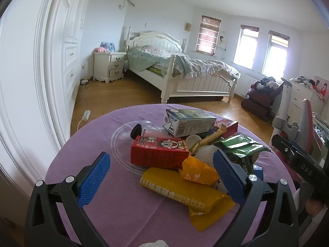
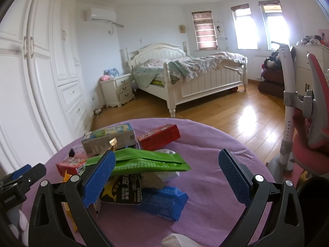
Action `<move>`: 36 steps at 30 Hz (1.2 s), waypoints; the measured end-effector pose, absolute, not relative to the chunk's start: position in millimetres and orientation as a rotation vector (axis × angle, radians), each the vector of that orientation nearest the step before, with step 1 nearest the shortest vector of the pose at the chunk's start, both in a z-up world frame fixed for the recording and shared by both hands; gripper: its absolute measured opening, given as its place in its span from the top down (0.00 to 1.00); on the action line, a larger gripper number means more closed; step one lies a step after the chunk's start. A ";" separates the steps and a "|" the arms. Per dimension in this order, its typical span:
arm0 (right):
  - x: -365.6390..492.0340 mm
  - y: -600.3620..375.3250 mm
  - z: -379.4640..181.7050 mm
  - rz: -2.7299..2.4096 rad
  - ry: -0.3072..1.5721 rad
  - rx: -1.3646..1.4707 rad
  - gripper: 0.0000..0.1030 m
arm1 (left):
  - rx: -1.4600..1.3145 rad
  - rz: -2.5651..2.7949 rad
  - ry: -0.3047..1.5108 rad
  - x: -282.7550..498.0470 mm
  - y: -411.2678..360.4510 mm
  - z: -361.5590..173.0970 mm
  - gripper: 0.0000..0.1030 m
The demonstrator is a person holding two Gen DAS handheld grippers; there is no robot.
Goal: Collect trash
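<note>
My left tool [image 1: 161, 177], fingers apart: red carton [image 1: 159, 151] and yellow packet [image 1: 185, 193] on the purple surface [image 1: 82, 144]. My right tool [image 2: 167, 177], also apart, empty: green pouch [image 2: 148, 161] and blue wrapper [image 2: 164, 201], hidden from the left view.

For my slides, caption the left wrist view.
Open left gripper poised over wrappers and cartons heaped on a purple table.

You have the table [image 1: 86, 156] before you, with the trash heaped on it – a flat packet [image 1: 183, 191] nearest in the left wrist view, a carton [image 1: 159, 151] behind it, a milk box [image 1: 190, 122] behind that. Beyond the table stands the bed [image 1: 185, 72] – nightstand [image 1: 109, 66] to its left.
</note>
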State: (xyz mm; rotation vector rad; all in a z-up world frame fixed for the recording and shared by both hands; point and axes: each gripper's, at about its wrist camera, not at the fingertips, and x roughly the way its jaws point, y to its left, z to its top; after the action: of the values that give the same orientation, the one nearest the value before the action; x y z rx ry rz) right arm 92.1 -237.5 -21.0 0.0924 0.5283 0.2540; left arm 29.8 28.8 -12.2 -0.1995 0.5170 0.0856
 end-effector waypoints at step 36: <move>212.9 0.2 -21.0 1.129 0.892 -1.206 0.42 | -0.234 -0.273 0.815 78.8 74.7 -28.9 0.04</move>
State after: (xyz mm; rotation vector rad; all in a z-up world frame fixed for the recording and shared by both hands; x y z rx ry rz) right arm 212.9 0.2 -21.0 -1.2061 0.8917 1.1295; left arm 78.8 74.7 -28.9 -0.2343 0.8150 -0.2728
